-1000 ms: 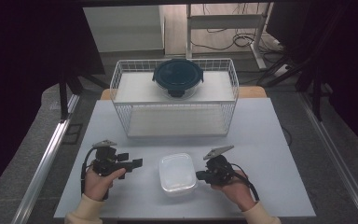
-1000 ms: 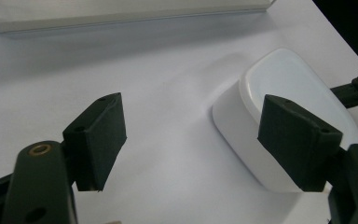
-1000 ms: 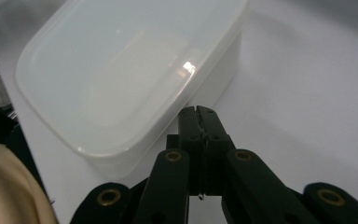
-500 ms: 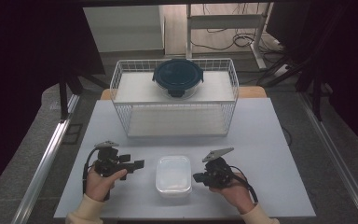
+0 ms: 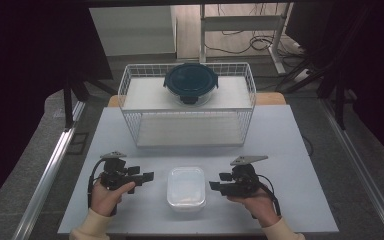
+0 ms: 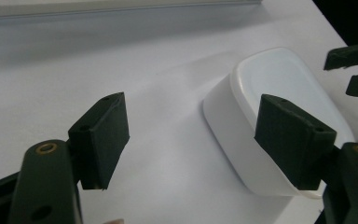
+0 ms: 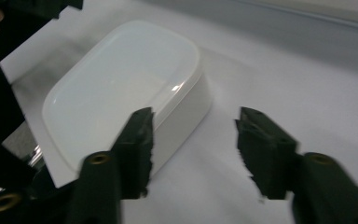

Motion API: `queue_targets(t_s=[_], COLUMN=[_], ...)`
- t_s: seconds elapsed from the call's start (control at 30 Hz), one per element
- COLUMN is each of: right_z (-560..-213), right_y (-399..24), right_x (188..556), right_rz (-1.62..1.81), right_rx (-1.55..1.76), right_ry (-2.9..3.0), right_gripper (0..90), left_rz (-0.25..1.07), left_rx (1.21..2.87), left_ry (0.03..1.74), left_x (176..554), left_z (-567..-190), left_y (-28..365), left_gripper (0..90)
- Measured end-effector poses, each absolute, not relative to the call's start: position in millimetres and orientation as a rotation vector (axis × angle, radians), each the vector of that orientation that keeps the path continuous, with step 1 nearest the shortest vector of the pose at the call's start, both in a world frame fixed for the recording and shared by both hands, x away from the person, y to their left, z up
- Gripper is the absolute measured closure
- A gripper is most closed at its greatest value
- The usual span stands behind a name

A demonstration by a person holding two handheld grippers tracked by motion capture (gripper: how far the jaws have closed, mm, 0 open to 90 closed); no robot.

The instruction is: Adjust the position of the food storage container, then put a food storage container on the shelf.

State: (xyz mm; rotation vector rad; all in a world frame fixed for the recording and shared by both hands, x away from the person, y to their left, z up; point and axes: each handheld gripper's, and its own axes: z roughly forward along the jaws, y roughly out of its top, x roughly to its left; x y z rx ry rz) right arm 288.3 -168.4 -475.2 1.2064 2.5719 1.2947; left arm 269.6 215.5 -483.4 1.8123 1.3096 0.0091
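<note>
Now, my right tool [image 5: 219, 183]: jaws just opened, off the box [image 5: 186, 187].
Left tool [image 5: 146, 178]: open, beside box.
Box: on table [image 5: 290, 150].

White lidded plastic container [image 5: 186, 187], upright, near table's [image 5: 280, 135] front edge

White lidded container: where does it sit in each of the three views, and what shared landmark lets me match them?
High view: white container, bottom centre on the white table, between both grippers.
Left gripper view: right of centre, partly behind the right-hand jaw.
Right gripper view: upper left, behind the left-hand jaw.
Shared landmark: the white tabletop.
</note>
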Motion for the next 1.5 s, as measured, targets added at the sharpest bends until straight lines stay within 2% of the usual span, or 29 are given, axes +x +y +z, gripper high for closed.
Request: queue_targets(t_s=[0.13,0.27,0.47,0.6,0.7,0.87,1.3,1.5], right_z=[-474.1,-473.7,-475.7,-479.3,-482.2,-486.1,-495.1,-499.4], right_y=[-172.8,-173.7,-171.5,-166.6,-161.6,-156.4,-142.2,-139.5], right_x=[290.6,290.8,289.9,289.4,288.8,290.0,291.7,291.2], right_rz=[1.345,1.378,1.403,1.412,1.409,1.441,1.448,1.443], right_rx=[1.274,1.296,1.344,1.377,1.386,1.447,1.535,1.546], right_ry=[2.523,2.51,2.511,2.53,2.549,2.561,2.575,2.598], right_gripper=[34.1,34.1,35.7,36.0,36.1,36.9,40.9,43.8], left_rz=[-0.01,-0.026,-0.1,-0.172,-0.284,-0.347,-0.411,-0.434], left_rx=[1.806,1.813,1.79,1.761,1.703,1.685,1.689,1.69], left_ry=[1.29,1.292,1.263,1.253,1.257,1.271,1.268,1.276], left_x=[267.6,270.1,267.9,267.3,268.1,269.6,271.4,271.8], left_z=[-481.4,-484.5,-483.2,-484.5,-491.2,-498.5,-510.2,-515.3], left_y=[213.2,211.2,204.9,200.4,197.2,189.5,175.2,172.1], left_gripper=[25.0,25.3,26.6,27.1,27.5,29.9,36.5,42.4])
